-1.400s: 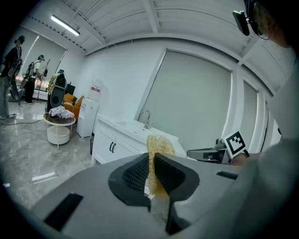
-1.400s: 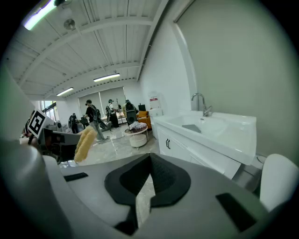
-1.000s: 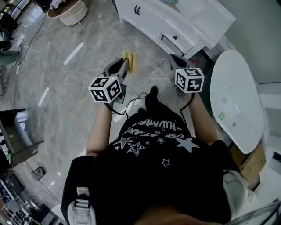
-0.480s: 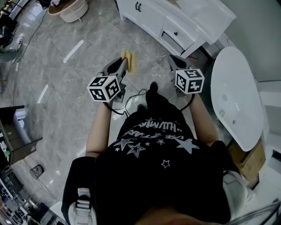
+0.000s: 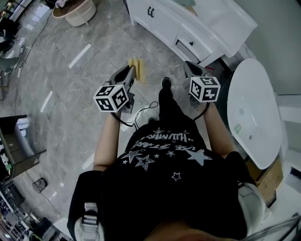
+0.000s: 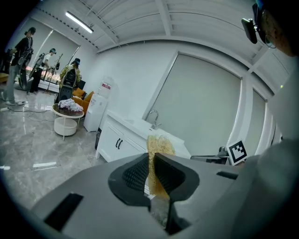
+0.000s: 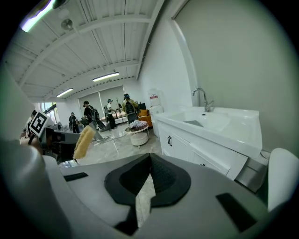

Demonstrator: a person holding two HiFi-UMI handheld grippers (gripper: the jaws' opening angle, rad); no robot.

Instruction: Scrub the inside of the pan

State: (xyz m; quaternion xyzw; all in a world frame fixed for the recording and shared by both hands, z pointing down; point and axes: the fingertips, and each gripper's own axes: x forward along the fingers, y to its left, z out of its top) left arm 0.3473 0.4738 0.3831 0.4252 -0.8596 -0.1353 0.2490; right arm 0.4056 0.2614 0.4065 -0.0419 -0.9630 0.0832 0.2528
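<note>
No pan shows in any view. My left gripper (image 5: 131, 71) (image 6: 152, 156) is held out over the floor and is shut on a thin yellow sponge (image 5: 138, 69) (image 6: 160, 145), which sticks up from between the jaws. The right gripper (image 5: 190, 67) (image 7: 149, 157) hangs level with it, jaws shut with nothing between them. In the right gripper view the sponge (image 7: 84, 142) appears at the left. A person's dark trouser leg and shoe (image 5: 164, 94) reach forward between the two grippers.
A white sink cabinet (image 5: 195, 28) with a faucet (image 7: 202, 97) stands just ahead. A white oval tub-like form (image 5: 254, 113) lies to the right. A round side table (image 5: 75, 12) is at far left. Several people (image 7: 93, 114) stand across the marble floor (image 5: 70, 89).
The cabinet has slid a little nearer and the person's foot has stepped forward. Both grippers keep the same pose, the sponge still clamped in the left.
</note>
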